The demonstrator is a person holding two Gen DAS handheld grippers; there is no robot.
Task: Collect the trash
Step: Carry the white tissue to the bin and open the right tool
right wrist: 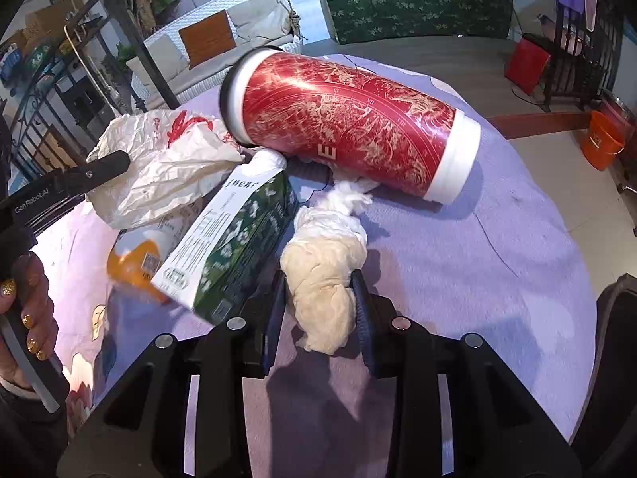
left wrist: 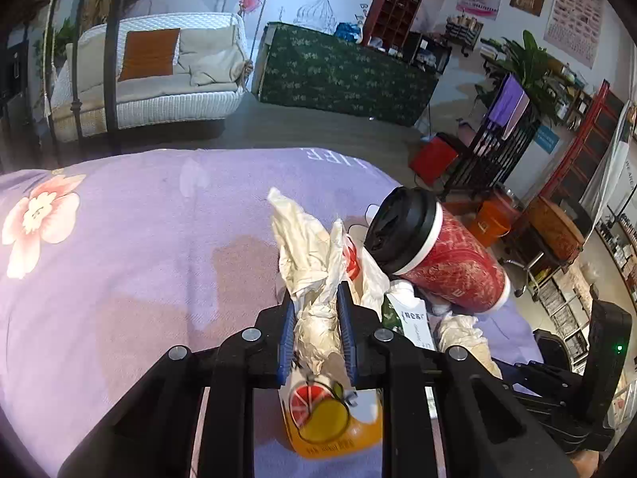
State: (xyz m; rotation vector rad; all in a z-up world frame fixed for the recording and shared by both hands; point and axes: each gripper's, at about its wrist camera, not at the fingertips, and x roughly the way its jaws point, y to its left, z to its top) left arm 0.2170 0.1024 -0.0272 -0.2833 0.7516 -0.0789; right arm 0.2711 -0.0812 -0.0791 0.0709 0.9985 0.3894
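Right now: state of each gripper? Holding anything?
Left gripper: shut on the crumpled paper bag.
Right gripper: fingers on both sides of the tissue wad, touching it; firm clamp cannot be told.
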